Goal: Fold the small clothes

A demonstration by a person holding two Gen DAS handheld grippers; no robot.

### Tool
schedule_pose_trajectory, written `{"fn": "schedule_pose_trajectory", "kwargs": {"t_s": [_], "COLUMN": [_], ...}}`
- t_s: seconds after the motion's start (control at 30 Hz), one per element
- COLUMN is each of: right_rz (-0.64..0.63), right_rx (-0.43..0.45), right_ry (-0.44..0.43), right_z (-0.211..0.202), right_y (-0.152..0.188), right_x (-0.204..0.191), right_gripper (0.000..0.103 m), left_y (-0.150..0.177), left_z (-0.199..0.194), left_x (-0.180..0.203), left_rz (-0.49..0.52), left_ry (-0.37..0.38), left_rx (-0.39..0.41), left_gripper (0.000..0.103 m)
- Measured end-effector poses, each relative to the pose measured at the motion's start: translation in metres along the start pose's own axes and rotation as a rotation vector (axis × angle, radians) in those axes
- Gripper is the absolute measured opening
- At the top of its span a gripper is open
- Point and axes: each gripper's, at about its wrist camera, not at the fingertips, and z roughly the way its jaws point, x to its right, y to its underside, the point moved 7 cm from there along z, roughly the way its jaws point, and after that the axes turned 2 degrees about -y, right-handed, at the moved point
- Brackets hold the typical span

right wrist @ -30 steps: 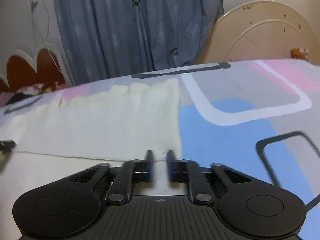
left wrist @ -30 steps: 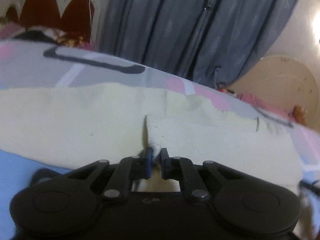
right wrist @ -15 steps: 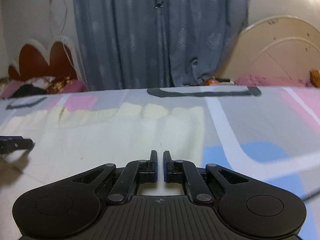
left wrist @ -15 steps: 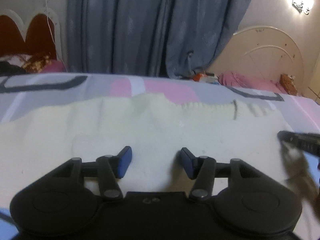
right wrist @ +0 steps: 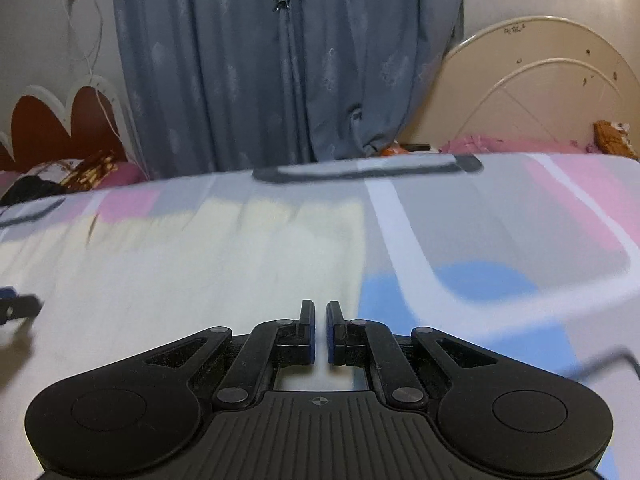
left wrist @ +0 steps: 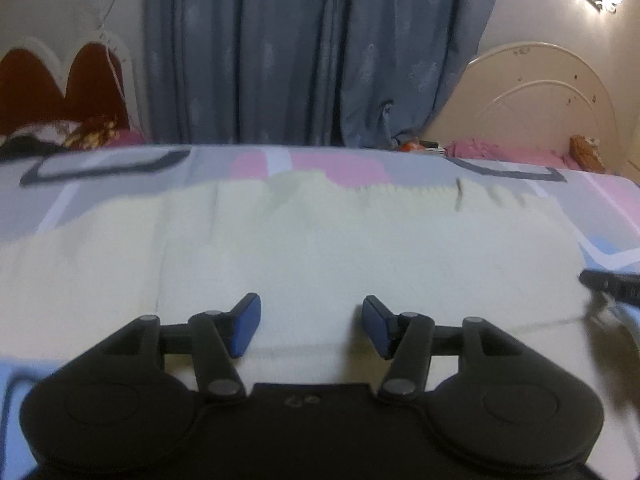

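Two grippers: both over a cream knitted garment [left wrist: 320, 240] spread flat on a patterned bedsheet [right wrist: 500, 220].
Left gripper [left wrist: 311, 326]: lower centre of its view; jaws apart and opening, blue pads [left wrist: 246, 324] clear of the cloth, nothing between them.
Right gripper [right wrist: 318, 330]: lower centre of its view; fingers nearly touching, nothing visibly pinched.
Garment: fills the middle of the left view; middle left in the right view.
Background: grey-blue curtain [left wrist: 320, 52] at top centre.
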Motion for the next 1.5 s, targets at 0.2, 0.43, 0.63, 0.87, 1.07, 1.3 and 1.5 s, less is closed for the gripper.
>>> {"fn": "schedule_pose_trajectory", "kwargs": {"t_s": [0.2, 0.43, 0.63, 0.87, 1.07, 1.3, 1.5], "right_rz": [-0.007, 0.001, 0.071, 0.151, 0.143, 0.173, 0.166], "right_rx": [0.059, 0.051, -0.030, -0.064, -0.059, -0.050, -0.057], "right_ry": [0.018, 0.013, 0.003, 0.007, 0.016, 0.060, 0.077], "right_z": [-0.034, -0.046, -0.041, -0.044, -0.036, -0.028, -0.029], "right_y": [0.007, -0.004, 0.008, 0.028, 0.025, 0.018, 0.022], "right_x": [-0.009, -0.018, -0.029, -0.054, -0.083, -0.084, -0.086], "right_gripper": [0.005, 0.005, 0.005, 0.005, 0.005, 0.006, 0.006], "left_y": [0.004, 0.011, 0.022, 0.055, 0.076, 0.067, 0.048], "left_z": [0.003, -0.024, -0.062, -0.090, -0.104, -0.091, -0.089], "left_x": [-0.008, -0.040, -0.125, -0.274, -0.365, -0.397, -0.405], "left_rz": [-0.009, -0.064, -0.204, -0.561, -0.827, -0.913, -0.914], "left_ry": [0.008, -0.007, -0.091, -0.201, -0.182, -0.154, -0.170], "left_rx": [-0.011, -0.029, 0.005, 0.010, 0.106, 0.157, 0.226], "left_gripper": [0.060, 0.060, 0.060, 0.053, 0.044, 0.042, 0.002]}}
